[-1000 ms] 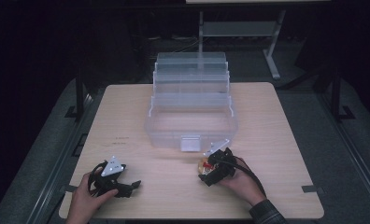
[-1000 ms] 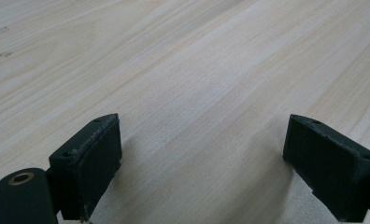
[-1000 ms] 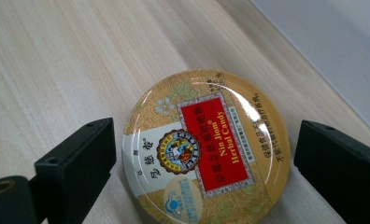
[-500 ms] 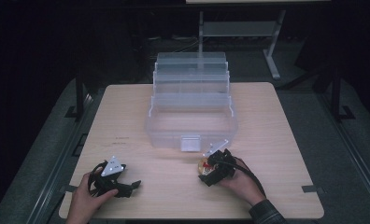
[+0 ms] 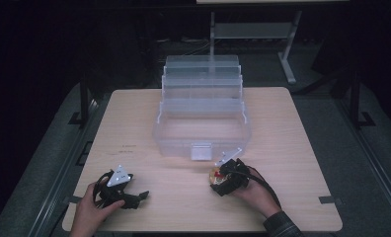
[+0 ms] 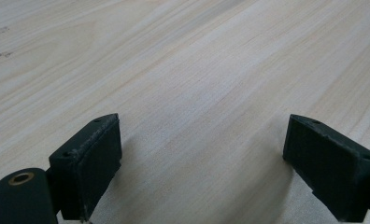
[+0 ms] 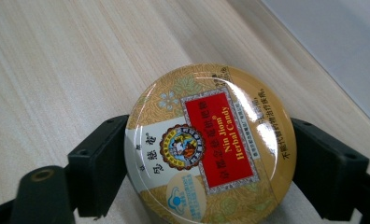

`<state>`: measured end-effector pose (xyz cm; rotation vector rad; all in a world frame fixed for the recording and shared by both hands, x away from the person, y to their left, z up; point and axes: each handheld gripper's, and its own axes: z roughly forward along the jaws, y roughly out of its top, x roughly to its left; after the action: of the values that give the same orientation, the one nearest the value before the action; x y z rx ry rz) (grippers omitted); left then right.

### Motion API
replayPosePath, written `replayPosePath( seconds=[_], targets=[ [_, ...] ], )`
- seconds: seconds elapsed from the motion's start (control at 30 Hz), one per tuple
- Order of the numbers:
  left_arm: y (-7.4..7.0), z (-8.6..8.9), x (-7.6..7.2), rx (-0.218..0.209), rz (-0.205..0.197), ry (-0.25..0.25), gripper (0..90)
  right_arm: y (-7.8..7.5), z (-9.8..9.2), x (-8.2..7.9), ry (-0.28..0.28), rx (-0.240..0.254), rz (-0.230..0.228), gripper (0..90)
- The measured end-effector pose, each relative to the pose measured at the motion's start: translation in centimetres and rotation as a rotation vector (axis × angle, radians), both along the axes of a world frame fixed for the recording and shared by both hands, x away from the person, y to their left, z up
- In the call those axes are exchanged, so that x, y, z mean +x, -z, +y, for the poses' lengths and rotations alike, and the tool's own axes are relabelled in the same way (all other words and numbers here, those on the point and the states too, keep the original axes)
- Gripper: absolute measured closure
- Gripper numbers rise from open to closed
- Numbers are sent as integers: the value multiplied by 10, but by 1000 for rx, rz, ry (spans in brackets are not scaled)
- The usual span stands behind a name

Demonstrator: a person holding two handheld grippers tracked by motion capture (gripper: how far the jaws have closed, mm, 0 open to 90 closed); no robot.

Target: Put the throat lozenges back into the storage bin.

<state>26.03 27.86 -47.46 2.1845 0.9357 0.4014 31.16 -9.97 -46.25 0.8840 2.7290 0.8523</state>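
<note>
Dark room around a pale wooden table (image 5: 134, 123); a metal stand sits in the gloom beyond its far edge. High view: an open clear plastic tiered box (image 5: 202, 113) stands mid-table, trays stepped back, the bottom compartment looking empty. The right gripper (image 5: 218, 178) rests on the table just in front of the box, with a small round candy tin (image 5: 215, 175) at its tip; the left gripper (image 5: 143, 195) lies near the front-left edge, well apart from both, in the person's left hand (image 5: 90, 212). Left gripper view: jaws stand wide apart over bare wood, nothing between them. Right gripper view: the tin fills the gap, gold lid with a red label, flat on the table; the jaws have just been closing and both pads now press its rim — clamped on the tin. This close view settles the grip and the label, which the high view leaves too small to read; the high view alone places tin against box. Judgement — the grasp is made, the tin not yet lifted; carrying it into the box is presumably what remains.
</note>
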Motion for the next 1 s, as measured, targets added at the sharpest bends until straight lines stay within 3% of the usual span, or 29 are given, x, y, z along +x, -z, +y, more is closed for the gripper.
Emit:
replayPosePath(
  seconds=[1.0],
  targets=[
    [0, 0, 0, 0, 0, 0, 107, -9, -10, -3, 14, 4, -1, 194]
  ],
)
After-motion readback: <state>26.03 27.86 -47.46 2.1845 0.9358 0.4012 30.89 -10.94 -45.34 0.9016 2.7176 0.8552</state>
